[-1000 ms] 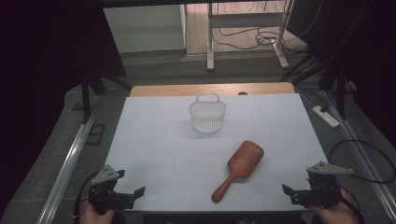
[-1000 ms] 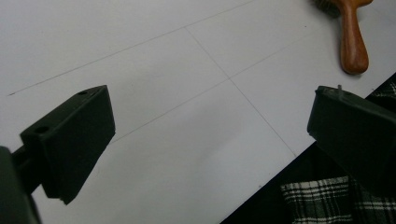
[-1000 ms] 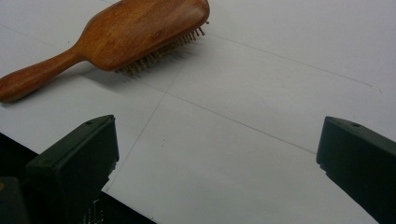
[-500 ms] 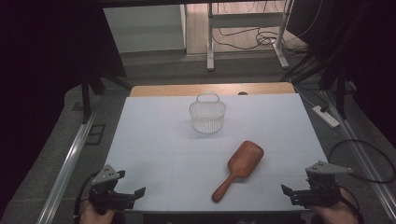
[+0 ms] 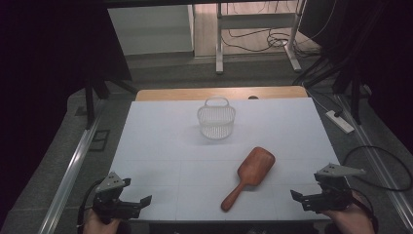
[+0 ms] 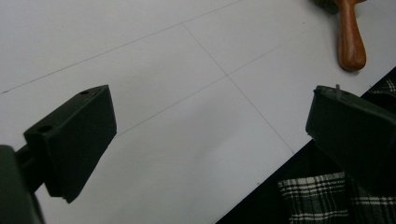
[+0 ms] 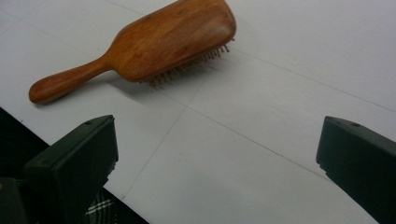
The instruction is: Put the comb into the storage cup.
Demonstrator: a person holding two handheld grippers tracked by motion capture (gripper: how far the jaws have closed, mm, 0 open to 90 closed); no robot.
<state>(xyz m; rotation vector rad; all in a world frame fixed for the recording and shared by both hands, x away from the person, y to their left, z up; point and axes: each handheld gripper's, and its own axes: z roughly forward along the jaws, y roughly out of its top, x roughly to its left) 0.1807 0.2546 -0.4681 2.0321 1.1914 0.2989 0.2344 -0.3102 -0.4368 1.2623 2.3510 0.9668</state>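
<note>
A wooden hairbrush (image 5: 249, 174) lies bristles down on the white table (image 5: 160, 146), right of centre, with its handle toward the front edge. The right gripper view has the hairbrush (image 7: 154, 44) just ahead of the jaws, and its handle end (image 6: 351, 37) sits at the top right of the left gripper view. A small white wire basket (image 5: 216, 118) stands upright behind it, near the table's middle back. My left gripper (image 5: 139, 204) rests at the front left corner, open and empty. At the front right corner my right gripper (image 5: 301, 197) is open too, nothing between its jaws.
A wooden strip (image 5: 219, 92) runs along the table's far edge. Metal rails (image 5: 73, 170) flank the table on both sides. A power strip (image 5: 341, 122) and cables (image 5: 380, 165) lie on the floor at the right. Plaid cloth (image 6: 322, 200) is visible below the front edge.
</note>
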